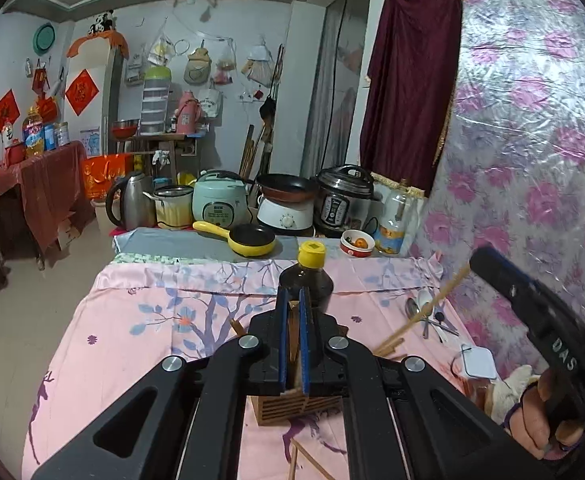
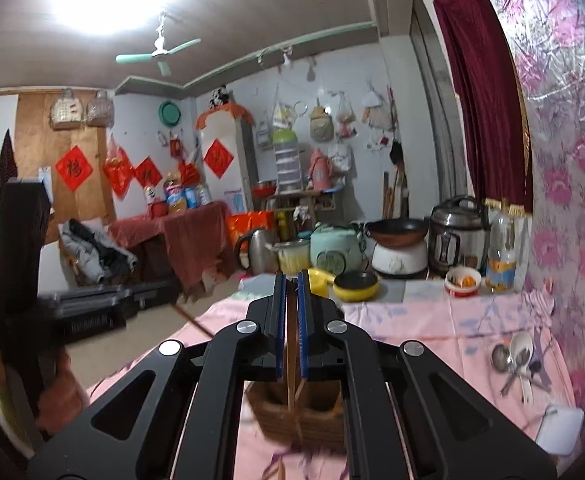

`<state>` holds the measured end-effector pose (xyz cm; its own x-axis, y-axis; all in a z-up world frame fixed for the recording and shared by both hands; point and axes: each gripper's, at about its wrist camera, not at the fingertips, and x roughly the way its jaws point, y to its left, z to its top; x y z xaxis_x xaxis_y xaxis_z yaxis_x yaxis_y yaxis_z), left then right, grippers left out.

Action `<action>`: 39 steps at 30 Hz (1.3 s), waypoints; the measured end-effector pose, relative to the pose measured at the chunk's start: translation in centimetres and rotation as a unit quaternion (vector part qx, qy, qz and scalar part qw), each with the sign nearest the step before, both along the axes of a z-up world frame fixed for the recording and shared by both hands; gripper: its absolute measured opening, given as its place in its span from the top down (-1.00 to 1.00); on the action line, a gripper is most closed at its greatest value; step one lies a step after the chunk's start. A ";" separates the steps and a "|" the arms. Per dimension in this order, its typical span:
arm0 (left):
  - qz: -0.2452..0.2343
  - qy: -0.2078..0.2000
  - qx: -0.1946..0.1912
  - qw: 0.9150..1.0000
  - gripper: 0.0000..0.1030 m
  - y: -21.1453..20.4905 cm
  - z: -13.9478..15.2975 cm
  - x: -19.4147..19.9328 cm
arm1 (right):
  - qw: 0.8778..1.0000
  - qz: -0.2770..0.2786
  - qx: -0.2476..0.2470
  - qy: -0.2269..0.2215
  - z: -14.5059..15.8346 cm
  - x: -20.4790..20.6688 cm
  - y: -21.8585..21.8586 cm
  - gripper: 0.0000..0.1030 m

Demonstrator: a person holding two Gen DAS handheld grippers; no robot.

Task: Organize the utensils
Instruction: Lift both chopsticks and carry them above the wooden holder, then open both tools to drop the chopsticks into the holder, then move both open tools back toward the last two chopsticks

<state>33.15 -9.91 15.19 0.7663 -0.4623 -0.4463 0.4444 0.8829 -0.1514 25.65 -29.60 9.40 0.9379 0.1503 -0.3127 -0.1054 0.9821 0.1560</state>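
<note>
My left gripper (image 1: pixel 293 300) is shut on the wall of a slatted wooden utensil holder (image 1: pixel 292 406) that stands on the pink cloth. My right gripper (image 2: pixel 291 280) is shut on wooden chopsticks (image 2: pixel 291 360) that hang down over the holder (image 2: pixel 316 416). In the left wrist view the right gripper (image 1: pixel 532 312) is at the right, with chopsticks (image 1: pixel 424 312) slanting from it down toward the holder. Metal and white spoons (image 1: pixel 424 308) lie on the cloth at the right, also in the right wrist view (image 2: pixel 516 356). More chopsticks (image 1: pixel 304 460) lie near the front.
A dark sauce bottle with a yellow cap (image 1: pixel 308 276) stands just beyond the holder. A yellow pan (image 1: pixel 248 240), a small bowl (image 1: pixel 357 243), cookers (image 1: pixel 218 200) and a kettle (image 1: pixel 130 200) crowd the far end. A white square pad (image 1: pixel 478 362) lies at the right by the floral wall.
</note>
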 end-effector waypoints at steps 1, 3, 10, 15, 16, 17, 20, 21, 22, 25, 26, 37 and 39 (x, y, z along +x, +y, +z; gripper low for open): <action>0.002 0.006 0.003 1.000 0.89 -0.3 -0.7 0.8 | 1.000 -0.003 -0.002 0.001 -0.4 0.7 0.1 0.88; 0.006 0.020 0.006 1.000 0.89 -0.4 -2.1 2.0 | 1.000 -0.014 -0.010 0.014 -2.0 2.1 0.3 0.88; 0.020 0.082 -0.003 0.996 0.35 1.1 -6.6 4.5 | 0.996 -0.032 -0.010 0.086 -6.8 4.8 -0.4 0.74; 0.059 0.054 -0.011 0.997 0.09 3.6 -5.5 3.2 | 0.997 -0.045 0.005 0.061 -4.5 3.1 -1.4 0.56; 0.063 0.053 -0.013 0.997 -0.04 3.8 -5.3 3.0 | 0.997 -0.046 0.004 0.059 -4.3 2.7 -1.3 0.49; 0.072 0.049 -0.015 0.996 -0.16 4.4 -5.0 2.5 | 0.997 -0.047 0.003 0.055 -4.0 2.0 -1.3 0.45; 0.085 0.036 -0.011 0.996 -0.29 5.2 -4.4 0.8 | 0.998 -0.049 -0.001 0.047 -3.3 0.2 -0.7 0.34; 0.087 0.033 -0.009 0.996 -0.32 5.3 -4.2 0.4 | 0.998 -0.048 -0.001 0.044 -3.1 -0.3 -0.7 0.24; 0.092 0.026 -0.004 0.995 -0.38 5.5 -4.1 -0.5 | 0.998 -0.049 -0.001 0.041 -2.9 -0.9 -0.6 0.08; 0.105 0.005 0.009 0.994 -0.53 5.7 -3.6 -2.8 | 0.998 -0.058 0.003 0.017 -2.1 -3.7 -0.3 -0.35; 0.108 -0.001 0.011 0.994 -0.63 5.8 -3.6 -3.5 | 0.998 -0.061 0.004 0.009 -1.9 -4.4 -0.2 -0.42; 0.154 -0.075 0.065 0.983 -0.89 5.0 -5.8 -13.8 | 0.995 -0.094 -0.007 -0.013 -3.7 -13.0 1.9 -0.86; 0.154 -0.072 0.063 0.983 -0.89 5.0 -6.4 -15.3 | 0.995 -0.101 -0.011 -0.007 -4.6 -14.5 2.1 -0.87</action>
<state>17.86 -4.94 8.80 0.9206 -0.1451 -0.3626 0.1607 0.9869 0.0132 11.12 -27.49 4.84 0.9523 -0.0487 -0.3012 0.0928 0.9866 0.1341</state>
